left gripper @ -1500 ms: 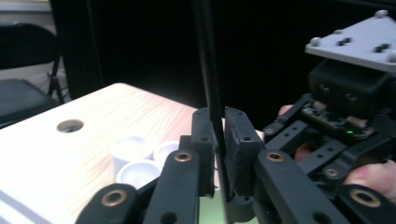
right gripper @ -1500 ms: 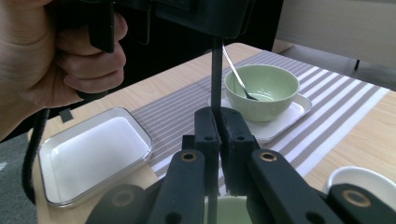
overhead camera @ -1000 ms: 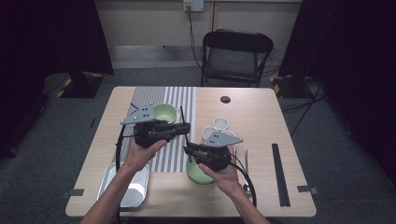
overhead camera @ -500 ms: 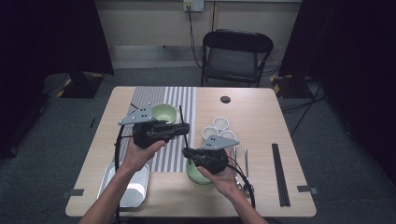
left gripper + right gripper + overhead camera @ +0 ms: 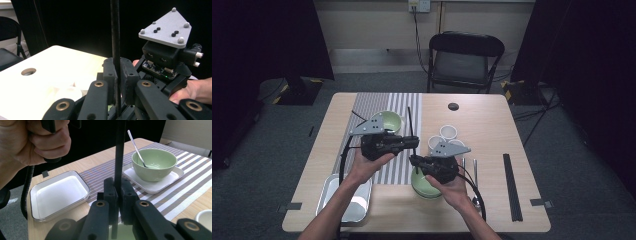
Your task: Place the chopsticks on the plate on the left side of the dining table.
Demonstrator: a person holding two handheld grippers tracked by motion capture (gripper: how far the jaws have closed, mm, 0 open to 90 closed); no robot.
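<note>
Both tongs pinched on one black stick (image 5: 408, 120), mid-air over the table's middle.

Left tongs (image 5: 414, 141): jaws nearly fully closed, clamped on the thin, ridged, matte stick, which stands upright above the striped woven mat (image 5: 372, 107). Right tongs (image 5: 414, 161): jaws have just been closing with the stick between them and now grip what looks like the same stick lower down. I'd judge this a handover, so the left can let go next. Nearby: shiny rectangular metal tray (image 5: 332, 192), glossy round green bowl (image 5: 153, 163) with a spoon.
</note>
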